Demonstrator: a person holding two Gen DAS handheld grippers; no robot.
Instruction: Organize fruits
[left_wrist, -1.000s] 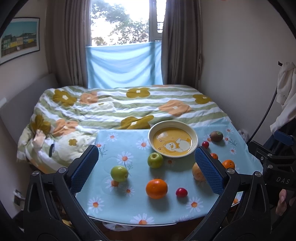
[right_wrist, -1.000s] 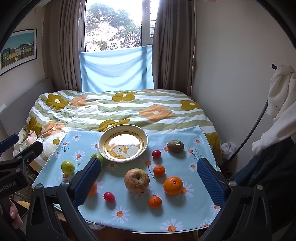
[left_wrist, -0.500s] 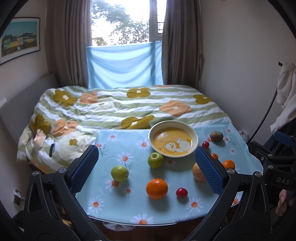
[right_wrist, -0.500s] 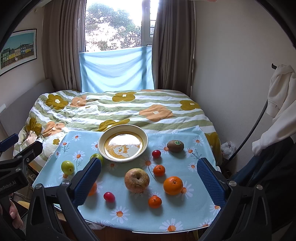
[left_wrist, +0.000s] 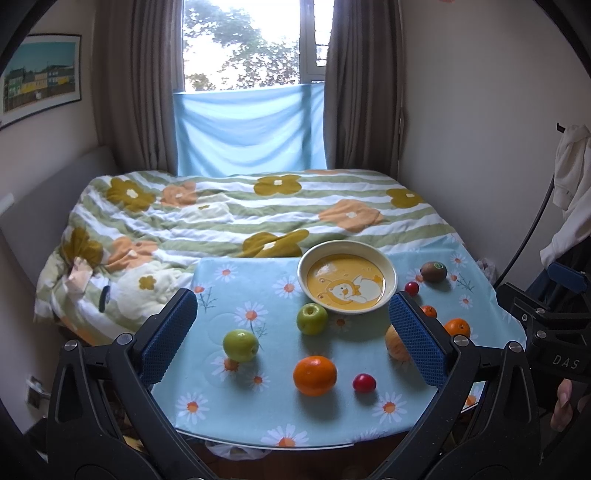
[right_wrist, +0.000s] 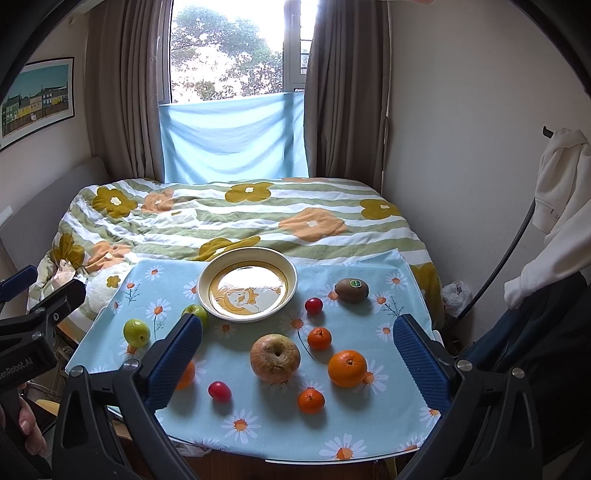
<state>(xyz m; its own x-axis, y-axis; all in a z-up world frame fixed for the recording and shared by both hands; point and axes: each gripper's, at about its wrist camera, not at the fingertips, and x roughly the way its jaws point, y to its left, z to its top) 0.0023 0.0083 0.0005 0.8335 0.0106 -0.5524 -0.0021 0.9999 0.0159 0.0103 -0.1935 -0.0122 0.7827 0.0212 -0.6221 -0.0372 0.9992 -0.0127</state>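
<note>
a bed (right_wrist: 236, 218) with a flowered quilt fills the back of the room. in front of it stands a table (right_wrist: 369, 435) under a daisy cloth. on the cloth sits an empty bowl (right_wrist: 246, 283), and all the fruit lies loose around it: a big apple (right_wrist: 275, 357), an orange (right_wrist: 347, 368), a kiwi (right_wrist: 351, 290), two green apples (left_wrist: 312, 318) (left_wrist: 240, 345) and a small red fruit (right_wrist: 219, 391). the left tongs (left_wrist: 291, 339) and right tongs (right_wrist: 295, 358) both hang spread wide above the near edge, holding nothing.
</note>
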